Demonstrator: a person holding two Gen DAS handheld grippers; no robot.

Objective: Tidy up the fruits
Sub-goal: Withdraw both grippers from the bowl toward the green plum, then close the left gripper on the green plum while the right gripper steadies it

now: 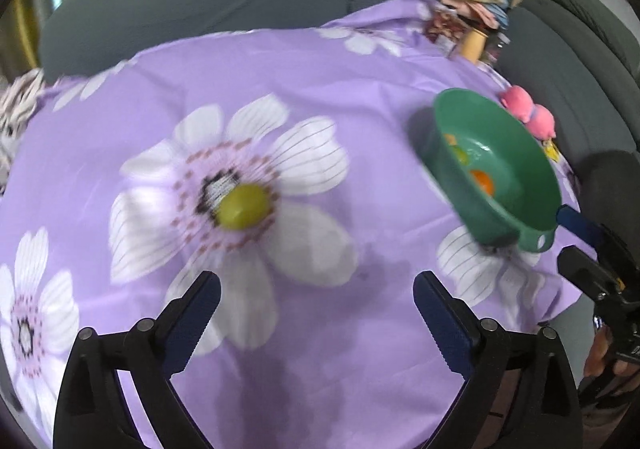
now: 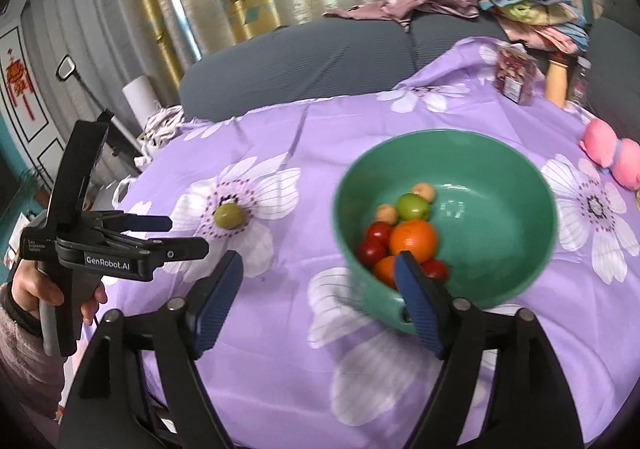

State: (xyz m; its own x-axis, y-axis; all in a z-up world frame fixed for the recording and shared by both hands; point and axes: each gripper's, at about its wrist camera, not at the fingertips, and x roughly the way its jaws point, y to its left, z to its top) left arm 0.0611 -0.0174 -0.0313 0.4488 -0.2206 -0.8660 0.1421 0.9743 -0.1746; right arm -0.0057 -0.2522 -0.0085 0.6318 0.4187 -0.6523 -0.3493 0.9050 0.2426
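A lone green fruit (image 1: 242, 207) lies on the purple flowered tablecloth (image 1: 360, 81), at the heart of a printed white flower. My left gripper (image 1: 318, 281) hovers just short of it, open, nothing between its fingers. The green bowl (image 2: 500, 209) stands to the right and holds an orange (image 2: 412, 241), a green fruit (image 2: 412, 207), red fruits (image 2: 378, 235) and small tan ones (image 2: 424, 191). My right gripper (image 2: 320, 261) is open and empty at the bowl's near left side, its right finger in front of the rim. The left gripper (image 2: 186, 235) shows at the left, pointing at the lone green fruit (image 2: 229, 215).
A pink plush toy (image 2: 612, 157) lies at the table's right edge. A jar (image 2: 514, 75) and a wooden cylinder (image 2: 558, 81) stand at the far right. Behind the table is a grey sofa (image 2: 320, 65) with piled clothes (image 2: 520, 5). A hand (image 2: 28, 285) holds the left gripper.
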